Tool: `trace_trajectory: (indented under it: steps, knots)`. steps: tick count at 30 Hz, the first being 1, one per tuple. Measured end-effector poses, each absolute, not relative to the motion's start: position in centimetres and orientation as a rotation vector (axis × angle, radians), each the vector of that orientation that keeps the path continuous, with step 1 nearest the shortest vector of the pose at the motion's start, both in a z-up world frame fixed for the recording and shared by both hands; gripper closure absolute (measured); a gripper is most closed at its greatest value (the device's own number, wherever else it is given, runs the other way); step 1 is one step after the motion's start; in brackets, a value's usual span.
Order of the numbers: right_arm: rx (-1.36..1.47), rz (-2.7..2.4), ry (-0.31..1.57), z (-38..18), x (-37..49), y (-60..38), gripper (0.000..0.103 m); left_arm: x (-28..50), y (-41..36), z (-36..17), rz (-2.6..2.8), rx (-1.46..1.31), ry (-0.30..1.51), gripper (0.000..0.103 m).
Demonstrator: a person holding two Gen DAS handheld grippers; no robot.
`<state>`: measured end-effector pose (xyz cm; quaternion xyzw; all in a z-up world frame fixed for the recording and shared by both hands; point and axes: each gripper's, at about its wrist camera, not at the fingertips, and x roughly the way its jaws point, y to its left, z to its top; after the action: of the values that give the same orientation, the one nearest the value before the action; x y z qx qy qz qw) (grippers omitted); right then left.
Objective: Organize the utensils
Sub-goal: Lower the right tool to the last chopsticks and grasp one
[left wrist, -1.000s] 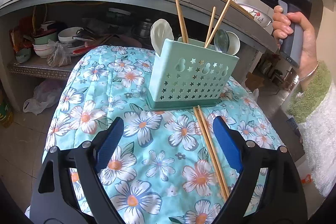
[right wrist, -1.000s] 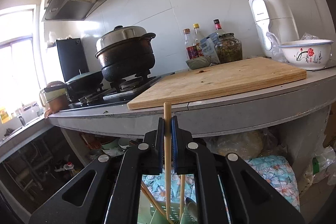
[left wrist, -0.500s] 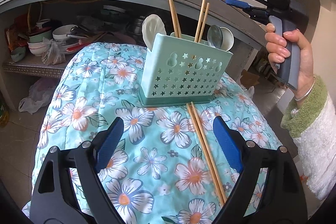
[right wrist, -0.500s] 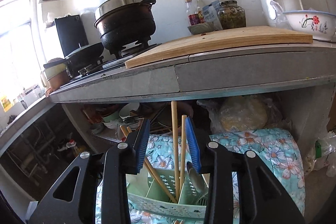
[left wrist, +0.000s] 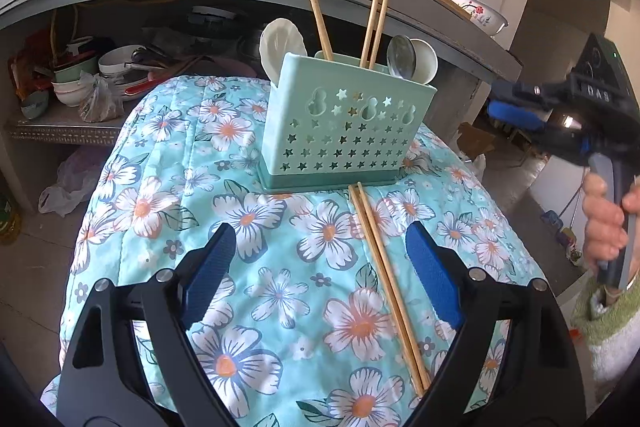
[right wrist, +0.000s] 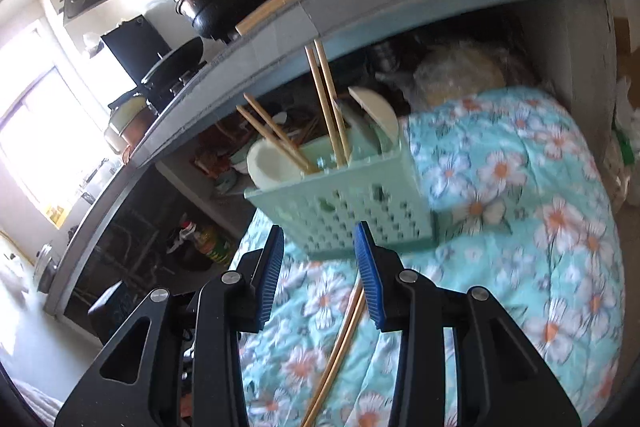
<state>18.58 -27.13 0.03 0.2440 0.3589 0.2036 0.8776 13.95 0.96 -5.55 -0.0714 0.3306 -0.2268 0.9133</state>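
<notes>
Matt mint plastic caddy (left wrist: 344, 131) w/ star cut-outs, smooth bare-wood chopsticks (left wrist: 386, 279), quilted floral cloth (left wrist: 280, 267) w/ soft sheen, glossy white spoon (left wrist: 282, 45), shiny metal spoon (left wrist: 401, 53), black matt plastic tongs (left wrist: 316, 259) w/ ribbed blue pads (left wrist: 434, 275)

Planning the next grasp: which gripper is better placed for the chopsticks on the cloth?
Probably the left gripper: its open jaws already straddle the loose chopsticks. The right gripper, also open, is off to the side.
</notes>
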Motion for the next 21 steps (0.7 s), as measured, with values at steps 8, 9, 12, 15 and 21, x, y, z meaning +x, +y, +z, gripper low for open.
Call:
trace_trajectory:
  steps: [8, 9, 12, 15, 21]
  knots:
    - [0.67, 0.464, 1.028, -10.8, 16.4, -23.1, 0.067, 14.2, 1.0, -7.5, -0.407, -0.122, 0.785, 0.02]
    - [0.682, 0.459, 1.049, -11.7, 16.2, -22.6, 0.068, 14.1, 1.1, -7.8, -0.404, -0.123, 0.798, 0.02]
    - [0.701, 0.446, 1.084, -13.3, 16.1, -21.9, 0.072, 14.0, 1.6, -8.6, -0.407, -0.149, 0.836, 0.02]
    - [0.716, 0.444, 1.112, -14.2, 16.2, -21.2, 0.078, 13.9, 2.0, -9.1, -0.419, -0.178, 0.853, 0.02]
    - [0.706, 0.41, 1.116, -15.0, 16.5, -20.6, 0.088, 13.8, 2.6, -9.1, -0.436, -0.228, 0.861, 0.02]
